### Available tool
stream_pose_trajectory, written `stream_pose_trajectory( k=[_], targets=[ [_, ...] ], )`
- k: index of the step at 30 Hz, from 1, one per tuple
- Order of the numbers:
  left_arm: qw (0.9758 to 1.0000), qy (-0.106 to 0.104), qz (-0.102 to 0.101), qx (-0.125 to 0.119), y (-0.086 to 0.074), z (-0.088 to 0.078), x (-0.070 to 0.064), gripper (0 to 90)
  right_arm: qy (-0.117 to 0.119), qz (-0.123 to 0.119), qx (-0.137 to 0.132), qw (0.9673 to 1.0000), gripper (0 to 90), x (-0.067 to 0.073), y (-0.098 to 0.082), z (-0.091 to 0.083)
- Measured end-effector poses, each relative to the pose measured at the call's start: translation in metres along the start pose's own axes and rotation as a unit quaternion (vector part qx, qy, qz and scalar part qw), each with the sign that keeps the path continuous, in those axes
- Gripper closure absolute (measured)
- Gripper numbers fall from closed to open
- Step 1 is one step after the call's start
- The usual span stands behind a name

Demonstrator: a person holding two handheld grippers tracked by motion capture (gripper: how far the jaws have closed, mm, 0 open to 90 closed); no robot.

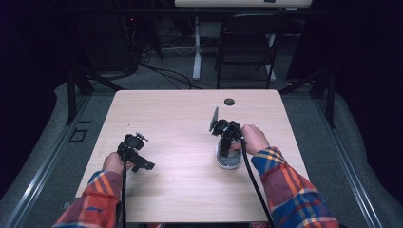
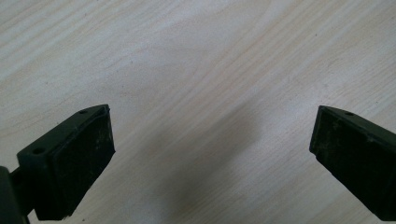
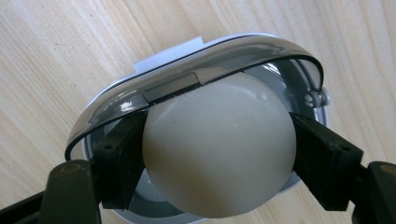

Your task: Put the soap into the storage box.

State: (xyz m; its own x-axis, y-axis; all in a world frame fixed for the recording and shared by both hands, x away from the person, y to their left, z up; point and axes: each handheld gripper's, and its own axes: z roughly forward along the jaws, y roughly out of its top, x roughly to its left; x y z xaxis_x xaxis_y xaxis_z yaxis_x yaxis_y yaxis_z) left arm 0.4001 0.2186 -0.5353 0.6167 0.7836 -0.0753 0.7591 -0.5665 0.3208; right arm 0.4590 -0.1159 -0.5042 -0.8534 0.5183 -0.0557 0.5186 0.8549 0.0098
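My right gripper (image 3: 217, 135) is shut on a smooth white egg-shaped ball (image 3: 219, 163), one black pad pressing on each side of it. The ball sits partly inside a shallow oval grey container (image 3: 187, 70) with a glossy rim and a small hinge knob, which lies on the wooden table. In the high view the right gripper (image 1: 224, 142) points down into that container (image 1: 228, 164) right of the table's middle. My left gripper (image 1: 142, 164) hovers low over the table's front left. Its jaws (image 2: 212, 135) stand wide open over bare wood with nothing between them.
The light wooden table (image 1: 180, 114) has a round cable hole (image 1: 229, 101) near its far edge. Beyond it stand a black folding chair (image 1: 247, 42) and a white desk leg (image 1: 196, 52). Cables lie on the grey floor. Dark curtains close both sides.
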Motion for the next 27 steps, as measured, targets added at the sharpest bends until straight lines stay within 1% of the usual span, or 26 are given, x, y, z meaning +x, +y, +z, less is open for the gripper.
stream_pose_trajectory(
  k=[2,5,8,12,14,16,17,20,21,23,26,27],
  targets=[
    [1.0000,0.000,-0.001,0.002,0.000,0.000,0.000,0.0,-0.001,-0.003,0.001,1.0000,23.9,0.000,0.000,0.001],
    [1.0000,0.000,0.003,0.002,0.001,0.001,0.000,0.0,-0.002,-0.004,0.000,1.0000,23.8,-0.001,-0.001,0.001],
    [1.0000,-0.001,0.000,0.003,0.000,0.000,-0.001,0.0,-0.002,-0.001,-0.006,1.0000,23.8,-0.001,-0.002,0.001],
    [1.0000,0.000,0.002,0.002,0.000,0.001,-0.001,0.0,0.002,0.000,-0.007,1.0000,23.7,-0.001,-0.003,0.001],
    [1.0000,0.001,0.002,0.002,0.000,0.001,-0.001,0.0,0.005,0.004,-0.009,0.9999,23.7,-0.001,-0.004,0.001],
    [1.0000,-0.001,-0.001,0.003,0.000,0.001,-0.001,0.0,0.005,0.002,-0.009,0.9999,23.7,-0.001,-0.004,0.000],
    [1.0000,0.000,0.001,0.002,0.000,0.001,-0.001,0.0,0.013,0.008,-0.014,0.9998,23.6,-0.001,-0.006,0.000],
    [1.0000,-0.001,0.000,0.003,0.000,0.001,-0.001,0.0,0.015,0.003,-0.015,0.9998,23.4,-0.002,-0.007,-0.002],
    [1.0000,0.001,0.002,0.002,0.000,0.001,-0.001,0.0,0.016,0.006,-0.022,0.9996,19.8,-0.002,-0.008,-0.002],
    [1.0000,0.001,0.002,0.002,0.000,0.001,-0.001,0.0,0.013,0.005,-0.021,0.9997,18.7,-0.002,-0.008,-0.004],
    [1.0000,0.001,0.002,0.004,0.000,0.000,-0.001,0.0,0.016,0.008,-0.025,0.9995,17.3,-0.002,-0.010,-0.005],
    [1.0000,0.000,0.001,0.002,0.000,0.001,-0.001,0.0,0.016,0.004,-0.024,0.9996,17.2,-0.003,-0.011,-0.006]
  ],
)
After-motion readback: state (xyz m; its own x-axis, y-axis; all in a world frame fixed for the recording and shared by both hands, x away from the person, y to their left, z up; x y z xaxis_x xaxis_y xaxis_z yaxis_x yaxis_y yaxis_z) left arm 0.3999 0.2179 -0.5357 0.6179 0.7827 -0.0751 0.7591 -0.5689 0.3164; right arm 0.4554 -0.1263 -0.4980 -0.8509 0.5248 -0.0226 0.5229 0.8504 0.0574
